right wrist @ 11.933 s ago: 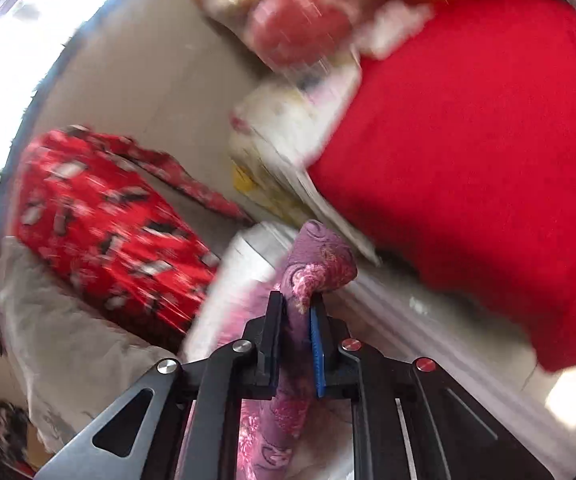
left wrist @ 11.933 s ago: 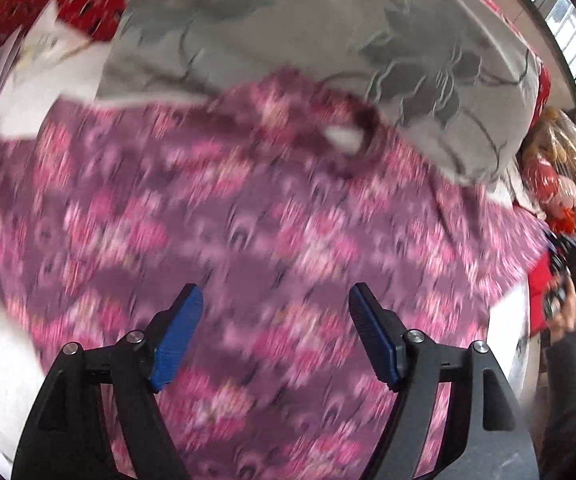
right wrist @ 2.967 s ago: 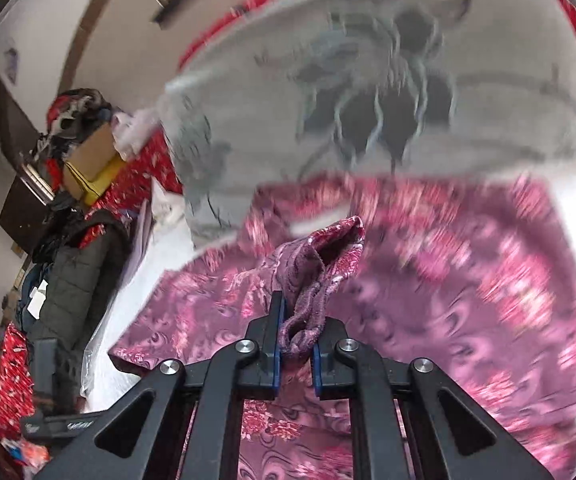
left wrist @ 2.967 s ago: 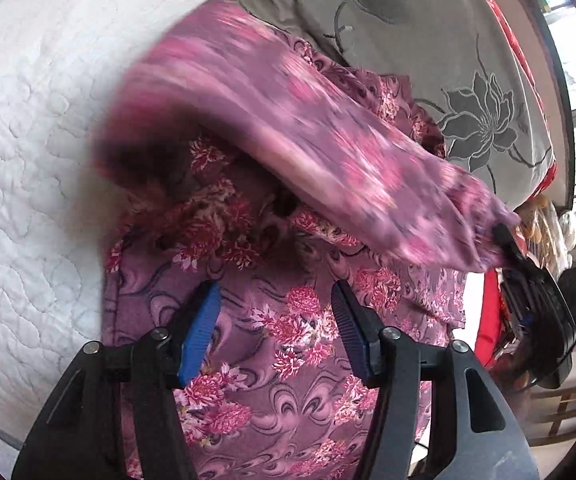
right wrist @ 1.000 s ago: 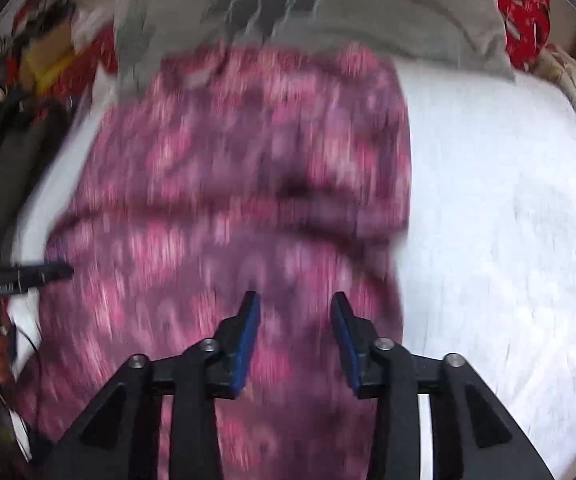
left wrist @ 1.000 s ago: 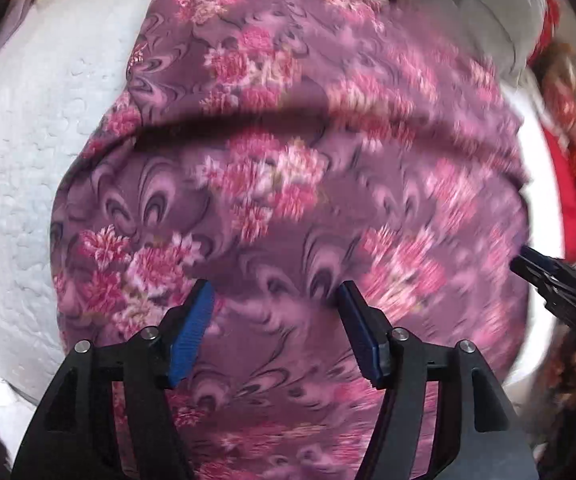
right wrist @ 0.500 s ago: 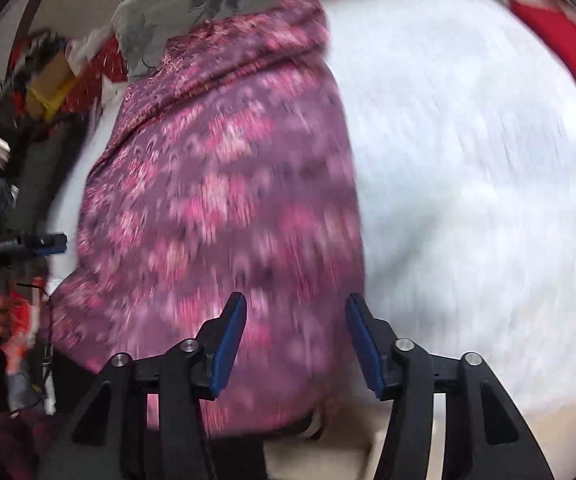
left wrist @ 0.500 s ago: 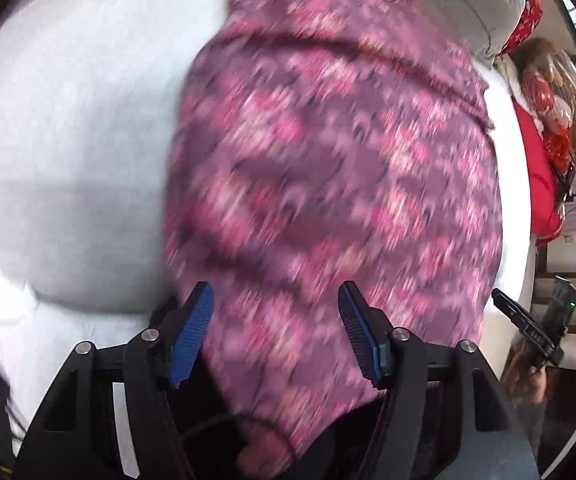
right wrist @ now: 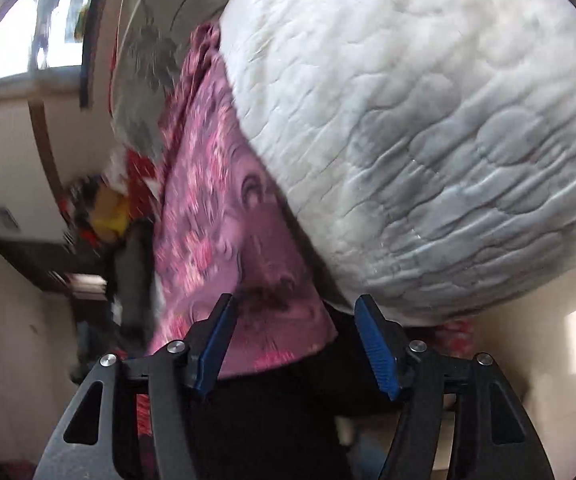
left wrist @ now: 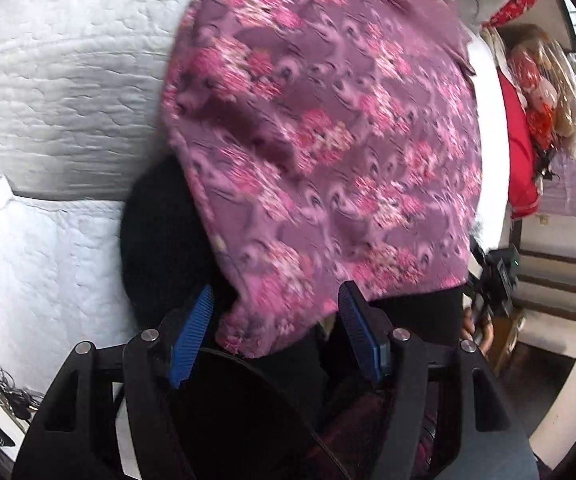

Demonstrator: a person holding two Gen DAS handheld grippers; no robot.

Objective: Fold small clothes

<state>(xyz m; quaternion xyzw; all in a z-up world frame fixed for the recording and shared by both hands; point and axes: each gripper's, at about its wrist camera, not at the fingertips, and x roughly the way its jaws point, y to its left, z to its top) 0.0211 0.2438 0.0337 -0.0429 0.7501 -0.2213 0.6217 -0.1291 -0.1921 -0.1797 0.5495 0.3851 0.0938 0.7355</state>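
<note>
A purple garment with pink flowers [left wrist: 328,128] lies folded on the white quilted bed [left wrist: 55,80], its near hem hanging over the bed's edge. My left gripper [left wrist: 273,334] stands open at the left part of that hem; the hem's corner hangs between the blue pads [left wrist: 191,328], and no pad presses on it. In the right wrist view the same garment [right wrist: 223,208] runs down the left of the picture. My right gripper [right wrist: 294,346] is at its lower right corner with jaws opening; the cloth edge sits between them, ungripped.
A grey pillow with dark flowers [right wrist: 143,60] lies beyond the garment's far end. Red cloth and stuffed toys [left wrist: 536,80] are piled at the right of the bed. A person's dark clothing [left wrist: 159,232] shows under the hem. A wooden bench [left wrist: 560,276] stands right.
Both grippers pulled back from over the garment's middle to its near hem at the bed's edge. The right gripper's jaws widened and its view rolled sideways. The left jaws kept their gap.
</note>
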